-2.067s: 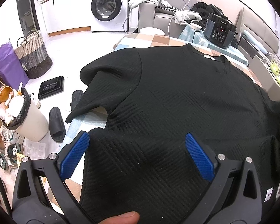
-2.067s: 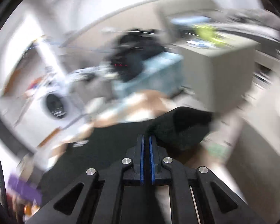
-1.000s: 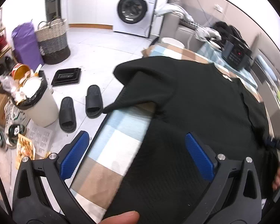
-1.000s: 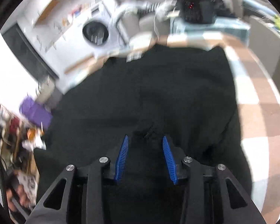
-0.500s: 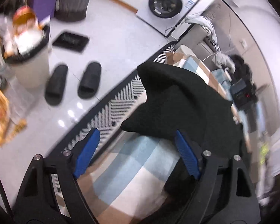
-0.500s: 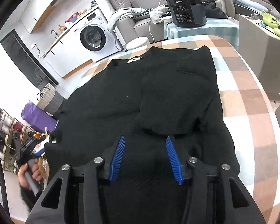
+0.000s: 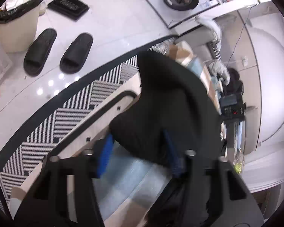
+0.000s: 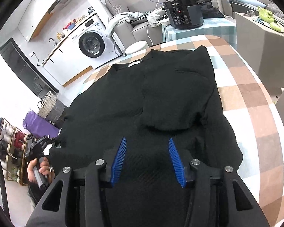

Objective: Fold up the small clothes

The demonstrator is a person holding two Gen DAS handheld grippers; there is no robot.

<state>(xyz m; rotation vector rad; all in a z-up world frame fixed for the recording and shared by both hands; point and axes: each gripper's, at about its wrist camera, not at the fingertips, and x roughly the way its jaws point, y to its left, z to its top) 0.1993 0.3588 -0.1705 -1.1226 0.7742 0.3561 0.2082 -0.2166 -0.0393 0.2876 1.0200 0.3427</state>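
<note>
A black knit top (image 8: pixel 145 102) lies spread on the checked tablecloth (image 8: pixel 255 102), with its right sleeve folded in over the body. My right gripper (image 8: pixel 147 158) is open and empty, hovering over the hem. In the left wrist view the left sleeve (image 7: pixel 161 102) hangs over the table's edge. My left gripper (image 7: pixel 138 151) is open, its blue pads on either side of the sleeve end. The left gripper also shows in the right wrist view (image 8: pixel 40 144) at the table's left edge.
A black pressure cooker (image 8: pixel 183 15) stands on a side table beyond the far end. A grey cabinet (image 8: pixel 263 37) is at the right. Below the left edge lie a striped rug (image 7: pixel 75 102), two black slippers (image 7: pixel 56 53) and a bin (image 7: pixel 15 24).
My left gripper moved off the body of the top, down past the table's left edge, to the hanging sleeve. My right gripper opened, let go of the right sleeve and drew back to the hem.
</note>
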